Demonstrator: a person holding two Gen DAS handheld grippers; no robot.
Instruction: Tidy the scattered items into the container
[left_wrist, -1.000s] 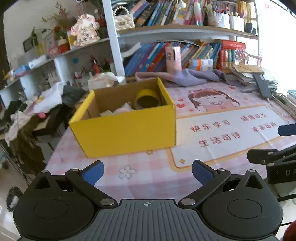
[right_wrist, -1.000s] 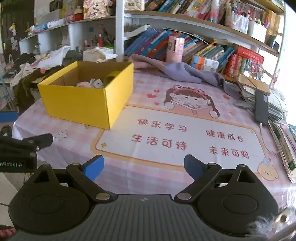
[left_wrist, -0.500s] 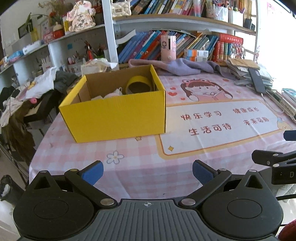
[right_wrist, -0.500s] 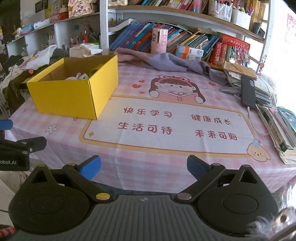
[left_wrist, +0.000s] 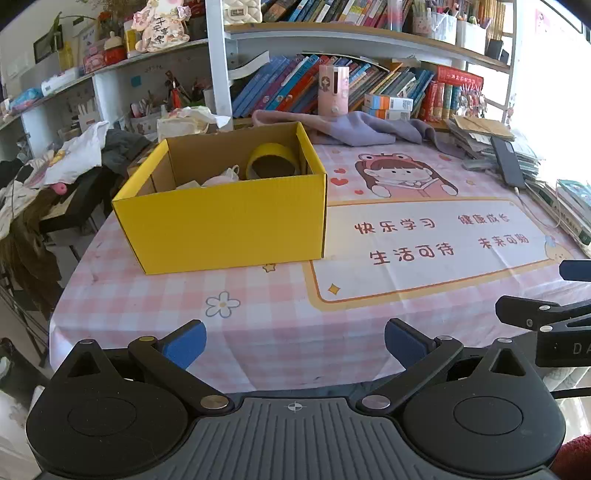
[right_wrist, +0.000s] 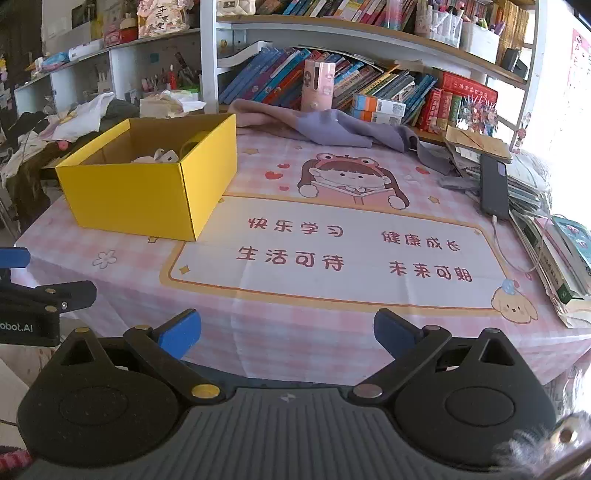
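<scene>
Left gripper (left_wrist: 293, 341), jaws apart and empty, blue pads (left_wrist: 184, 341) over the near table edge; yellow box (left_wrist: 225, 218) ahead and slightly left, well apart, standing open on the pink cloth (left_wrist: 258, 306). Inside the box: tape roll (left_wrist: 272, 162) at the far right corner, pale items (left_wrist: 218, 179) to its left. Right gripper (right_wrist: 286, 334), jaws wide apart with nothing between them, having just finished opening; box (right_wrist: 147, 192) ahead and far left, well apart, with pale items (right_wrist: 157, 157) showing over its rim. Printed mat panel (right_wrist: 332, 254) directly ahead of the right gripper, bare. Purple cloth (right_wrist: 325, 127), phone (right_wrist: 493, 188) and book stack (right_wrist: 557, 254) beyond and to the right. Each gripper's arm visible at the edge of the other's view, side by side, apart
</scene>
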